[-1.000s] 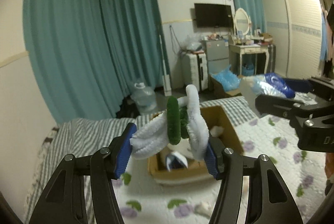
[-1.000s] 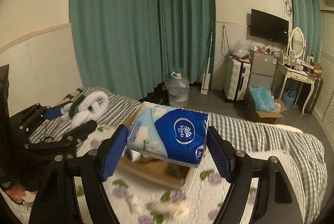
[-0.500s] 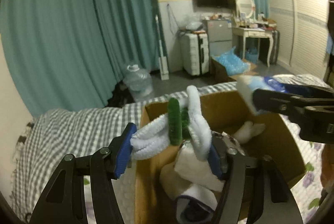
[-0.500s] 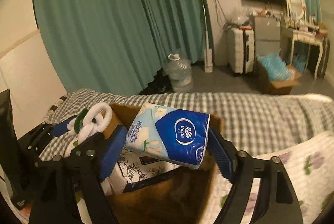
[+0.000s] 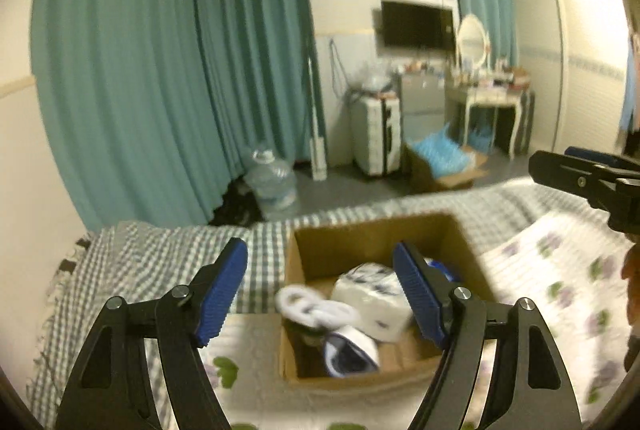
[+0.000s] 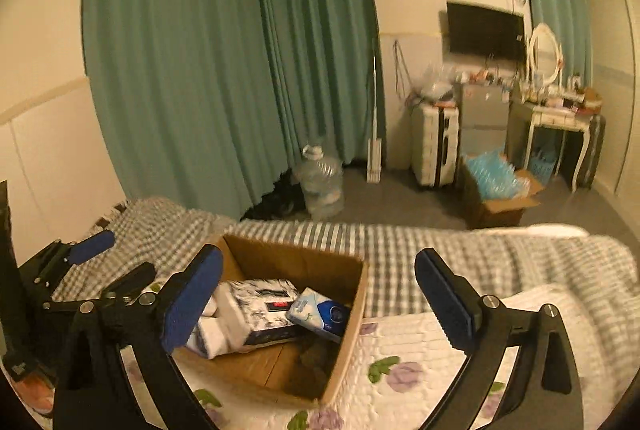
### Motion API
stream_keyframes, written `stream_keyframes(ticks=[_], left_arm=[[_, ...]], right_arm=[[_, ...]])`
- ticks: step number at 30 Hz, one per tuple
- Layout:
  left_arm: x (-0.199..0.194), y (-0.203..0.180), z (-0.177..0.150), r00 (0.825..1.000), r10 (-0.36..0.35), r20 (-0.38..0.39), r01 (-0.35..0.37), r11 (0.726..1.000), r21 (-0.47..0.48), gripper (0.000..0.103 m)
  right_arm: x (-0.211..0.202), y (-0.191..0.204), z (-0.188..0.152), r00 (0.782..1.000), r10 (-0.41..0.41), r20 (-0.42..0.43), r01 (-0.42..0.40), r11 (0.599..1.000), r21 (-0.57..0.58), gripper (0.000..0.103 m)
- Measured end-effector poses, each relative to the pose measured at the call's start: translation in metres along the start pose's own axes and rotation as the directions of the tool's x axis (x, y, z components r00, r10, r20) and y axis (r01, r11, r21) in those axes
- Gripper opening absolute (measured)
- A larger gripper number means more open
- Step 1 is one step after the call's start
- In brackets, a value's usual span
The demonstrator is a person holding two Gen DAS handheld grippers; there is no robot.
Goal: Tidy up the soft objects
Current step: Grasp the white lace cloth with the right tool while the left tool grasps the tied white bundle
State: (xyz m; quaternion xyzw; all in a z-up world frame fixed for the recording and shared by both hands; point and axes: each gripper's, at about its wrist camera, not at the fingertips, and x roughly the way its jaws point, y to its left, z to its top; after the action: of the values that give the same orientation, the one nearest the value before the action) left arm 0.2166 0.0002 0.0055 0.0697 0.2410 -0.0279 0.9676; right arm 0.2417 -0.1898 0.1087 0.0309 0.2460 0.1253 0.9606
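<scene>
Bedroom w/ teal curtains (image 6: 224,61), bed (image 6: 460,246) under a checked sheet and floral quilt, cardboard box (image 6: 352,294) sitting on top of it. Both grippers are hovering above the box, holding nothing.

Left gripper (image 5: 320,294): jaws spread wide, nothing btwn the blue pads. Right gripper (image 6: 318,296): same, wide apart and not carrying anything.

Box contents, as far as visible:
- white fuzzy loop toy (image 5: 316,310) is lying at the left side, partly over the other stuff
- blue tissue pack (image 6: 318,314) is leaning against the right wall
- white patterned tissue pack (image 6: 260,310) is sitting mid-box, touching the blue 1
- 1 more white/dark soft item (image 5: 352,350) is lying at the front, too blurry to ID

Progress, my read: at least 4 soft things are sitting in the box, so most of the job looks done. No loose items are showing on the quilt in either view, but the near part of the bed is hidden behind the grippers, so can't confirm nothing's left. Prob next: scan bed for stragglers.
</scene>
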Motion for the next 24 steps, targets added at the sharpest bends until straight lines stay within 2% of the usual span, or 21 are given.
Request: stream_keyframes(ticks=[3, 7, 10, 12, 15, 19, 24], left_arm=[[-0.061, 0.001, 0.016, 0.998, -0.016, 0.066, 0.017, 1.0, -0.02, 0.097], [-0.129, 0.002, 0.029, 0.985, 0.029, 0.167, -0.023, 0.999, -0.037, 0.097], [-0.163, 0.01, 0.031, 0.983, 0.083, 0.163, -0.07, 0.994, -0.08, 0.097], [-0.176, 0.015, 0.027, 0.983, 0.092, 0.157, -0.075, 0.991, -0.113, 0.097], [-0.182, 0.018, 0.015, 0.987, 0.091, 0.132, -0.073, 0.988, -0.139, 0.097], [-0.171, 0.004, -0.016, 0.991, 0.1, 0.087, -0.087, 0.985, -0.146, 0.097], [-0.13, -0.011, -0.061, 1.0, 0.018, -0.01, -0.019, 0.985, -0.173, 0.097]], right_arm=[[-0.057, 0.014, 0.015, 0.999, -0.007, 0.046, 0.009, 0.999, -0.044, 0.101], [-0.113, 0.031, 0.019, 0.997, 0.005, 0.081, 0.001, 0.997, -0.08, 0.102], [-0.135, 0.038, 0.011, 0.997, 0.029, 0.066, -0.023, 0.996, -0.086, 0.102], [-0.141, 0.039, -0.002, 0.998, 0.035, 0.047, -0.03, 0.995, -0.09, 0.102], [-0.135, 0.041, -0.03, 0.999, 0.034, -0.002, -0.034, 0.994, -0.109, 0.102], [-0.104, 0.039, -0.075, 0.997, 0.018, -0.074, -0.027, 0.993, -0.117, 0.102], [-0.034, 0.029, -0.128, 0.977, 0.041, -0.209, -0.06, 0.994, -0.088, 0.102]])
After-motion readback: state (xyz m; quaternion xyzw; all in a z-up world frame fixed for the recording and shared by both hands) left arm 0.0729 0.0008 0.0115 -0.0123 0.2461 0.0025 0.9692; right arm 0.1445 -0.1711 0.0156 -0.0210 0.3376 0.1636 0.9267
